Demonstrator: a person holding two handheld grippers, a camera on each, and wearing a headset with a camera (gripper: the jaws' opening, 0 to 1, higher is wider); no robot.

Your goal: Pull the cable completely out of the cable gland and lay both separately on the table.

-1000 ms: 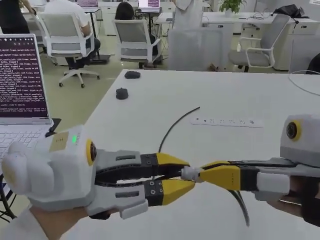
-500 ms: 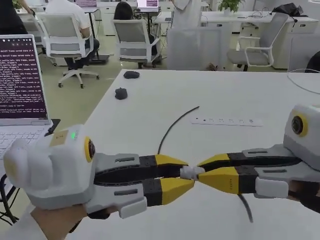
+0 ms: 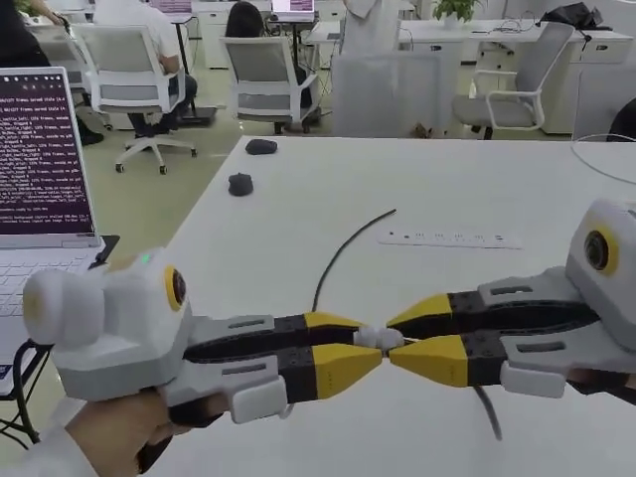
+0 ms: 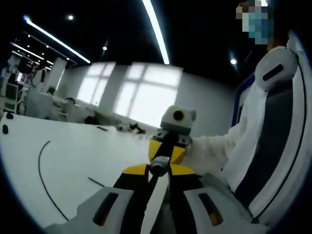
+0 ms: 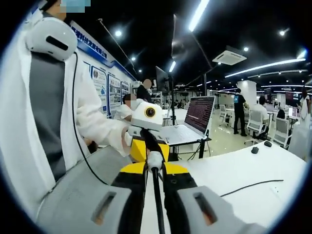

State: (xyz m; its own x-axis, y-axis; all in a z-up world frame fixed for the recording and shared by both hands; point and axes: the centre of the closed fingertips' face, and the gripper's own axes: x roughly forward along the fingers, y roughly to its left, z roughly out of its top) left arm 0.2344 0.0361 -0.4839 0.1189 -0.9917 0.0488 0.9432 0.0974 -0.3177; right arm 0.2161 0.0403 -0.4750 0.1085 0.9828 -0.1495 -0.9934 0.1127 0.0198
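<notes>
The cable gland (image 4: 159,167) is now clenched by the left tool (image 3: 370,343), which was wider a second ago. The cable (image 3: 343,248), still threaded, is gripped at 3 o'clock by the right tool (image 3: 395,341) above the counter (image 3: 298,189), so pulling can be begun.

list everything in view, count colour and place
thin black cable: 1, black, on the table, rising to the grippers
small pale cable gland: 1, greyish white, between the gripper tips
flat white power strip: 1, white, on the table beyond the grippers
small dark rounded objects: 2, black, far left of the table
white table: 1, white, workbench
open laptop: 1, dark text screen, left of the table
white swivel chairs: at least 3, white, behind the table
left gripper: 1, yellow and black jaws, shut on the gland
right gripper: 1, yellow and black jaws, shut on the cable
person's hand: 1, under the left gripper
</notes>
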